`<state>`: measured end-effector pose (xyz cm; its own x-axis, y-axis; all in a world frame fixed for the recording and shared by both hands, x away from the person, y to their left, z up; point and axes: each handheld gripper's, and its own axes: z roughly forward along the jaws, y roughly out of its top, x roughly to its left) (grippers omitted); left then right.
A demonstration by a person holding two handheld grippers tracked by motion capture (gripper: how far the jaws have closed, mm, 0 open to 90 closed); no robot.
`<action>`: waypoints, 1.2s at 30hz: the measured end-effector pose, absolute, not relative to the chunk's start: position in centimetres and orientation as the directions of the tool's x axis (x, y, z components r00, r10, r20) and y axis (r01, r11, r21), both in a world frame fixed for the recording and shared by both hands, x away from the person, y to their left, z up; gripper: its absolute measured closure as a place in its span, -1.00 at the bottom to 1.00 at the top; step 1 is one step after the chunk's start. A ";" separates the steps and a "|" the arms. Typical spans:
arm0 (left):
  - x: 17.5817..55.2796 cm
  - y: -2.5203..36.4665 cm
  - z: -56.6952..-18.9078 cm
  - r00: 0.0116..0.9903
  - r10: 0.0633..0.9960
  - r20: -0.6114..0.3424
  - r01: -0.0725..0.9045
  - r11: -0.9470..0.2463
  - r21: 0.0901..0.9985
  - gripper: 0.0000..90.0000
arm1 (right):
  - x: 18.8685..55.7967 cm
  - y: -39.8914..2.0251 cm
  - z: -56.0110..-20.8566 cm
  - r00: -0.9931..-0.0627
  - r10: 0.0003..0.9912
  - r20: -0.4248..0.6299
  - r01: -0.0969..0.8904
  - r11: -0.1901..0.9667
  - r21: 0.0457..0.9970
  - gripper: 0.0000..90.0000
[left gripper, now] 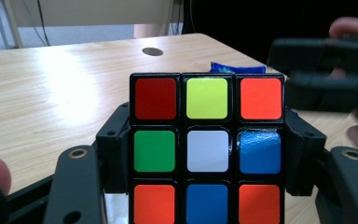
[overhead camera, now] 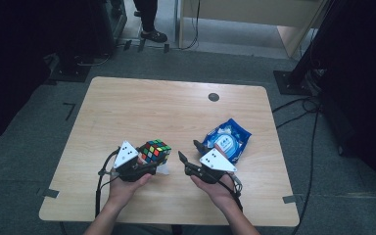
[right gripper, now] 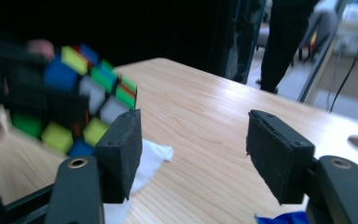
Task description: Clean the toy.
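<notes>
high view was dim at the edges, table lit evenly from above, soft and low-res, weak shadows under the hands. left gripper view was sharp on the cube, with pale glare across the tabletop and the other gripper blurred at right. right gripper view had motion blur on the cube, its own jaws crisp, background dark at top, bright at far right.

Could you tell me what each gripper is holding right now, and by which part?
The left gripper holds the cube by two opposite side faces. The right gripper is open and holds nothing.
</notes>
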<state>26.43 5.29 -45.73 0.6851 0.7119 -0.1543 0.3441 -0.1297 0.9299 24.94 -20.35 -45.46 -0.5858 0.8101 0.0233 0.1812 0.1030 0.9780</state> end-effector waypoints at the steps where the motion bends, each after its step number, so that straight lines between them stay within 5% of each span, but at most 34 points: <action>1: 26.4 5.1 -45.9 0.688 0.711 -0.148 0.340 -0.135 0.931 -0.24 | 24.9 -20.5 -45.2 -0.580 0.812 0.060 0.200 0.071 0.977 -0.24; 7: 25.9 4.0 -46.7 0.705 0.703 -0.096 0.301 -0.173 0.938 -0.24 | 24.8 -20.5 -43.9 -0.572 0.780 0.253 0.297 -0.090 0.951 -0.36; 20: 24.4 2.2 -47.4 0.738 0.672 0.063 0.167 -0.272 0.948 -0.24 | 25.4 -18.2 -45.1 -0.554 0.681 0.480 0.510 -0.178 0.841 -0.46; 28: 23.9 1.6 -47.6 0.746 0.654 0.126 0.109 -0.307 0.945 -0.24 | 25.8 -17.8 -46.0 -0.504 0.647 0.572 0.634 -0.173 0.754 -0.31; 36: 23.9 1.5 -47.7 0.756 0.645 0.113 0.115 -0.301 0.947 -0.24 | 25.6 -18.0 -45.6 -0.524 0.666 0.531 0.616 -0.134 0.777 -0.24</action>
<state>23.94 1.54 -47.66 0.7559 0.6449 0.1130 0.1152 -0.3009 0.9467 25.56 -17.97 -45.63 -0.5243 0.6660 0.5306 0.6157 -0.1339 0.7765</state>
